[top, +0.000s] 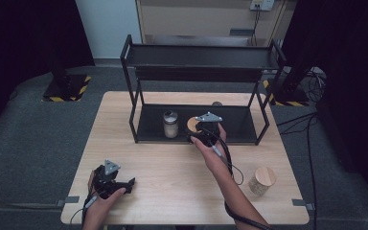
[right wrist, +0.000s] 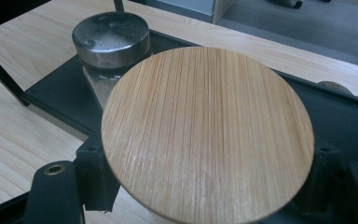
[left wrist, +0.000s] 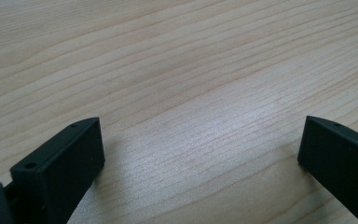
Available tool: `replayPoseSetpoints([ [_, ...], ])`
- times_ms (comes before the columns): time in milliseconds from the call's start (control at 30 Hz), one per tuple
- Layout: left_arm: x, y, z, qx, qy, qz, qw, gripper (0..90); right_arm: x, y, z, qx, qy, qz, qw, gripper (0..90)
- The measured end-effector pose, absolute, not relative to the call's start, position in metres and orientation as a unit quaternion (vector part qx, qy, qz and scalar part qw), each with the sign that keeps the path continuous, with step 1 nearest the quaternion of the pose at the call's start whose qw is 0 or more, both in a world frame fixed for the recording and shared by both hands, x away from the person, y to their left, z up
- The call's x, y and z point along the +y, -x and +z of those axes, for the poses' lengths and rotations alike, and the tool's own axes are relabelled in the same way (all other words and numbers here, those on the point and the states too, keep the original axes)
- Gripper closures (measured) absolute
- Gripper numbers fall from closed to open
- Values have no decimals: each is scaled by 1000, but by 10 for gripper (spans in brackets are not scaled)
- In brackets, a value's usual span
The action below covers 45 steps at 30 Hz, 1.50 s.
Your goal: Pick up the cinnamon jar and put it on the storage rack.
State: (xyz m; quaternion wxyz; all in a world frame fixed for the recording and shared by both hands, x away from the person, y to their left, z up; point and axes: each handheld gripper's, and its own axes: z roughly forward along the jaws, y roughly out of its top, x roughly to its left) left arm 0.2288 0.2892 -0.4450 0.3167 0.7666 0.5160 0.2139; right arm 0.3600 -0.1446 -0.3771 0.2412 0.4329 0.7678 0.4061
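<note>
Right now: right gripper (top: 195, 135) clamped on bamboo-lidded jar (right wrist: 208, 133), inside lower tier of black rack (top: 149, 135), just beside metal-lidded glass jar (top: 170, 124). Left gripper (top: 130, 184) apart from rack, jaws spread wide over bare surface (left wrist: 191, 74).

You are looking at a pale wooden bench (top: 172, 163) carrying a black two-tier metal rack (top: 199, 57) along its far side. A glass jar with a metal lid (top: 170, 123) is standing upright on the rack's lower shelf, toward its left. A second wood-lidded container (top: 262, 180) is sitting alone near the bench's front right corner, well apart from the rack.
</note>
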Motion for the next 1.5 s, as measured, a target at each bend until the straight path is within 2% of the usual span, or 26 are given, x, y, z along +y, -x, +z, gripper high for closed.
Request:
replayPoseSetpoints([
  [1500, 289, -230, -445, 515, -767, 213, 317, 0, -121, -400, -378, 763, -448, 399, 240, 257],
])
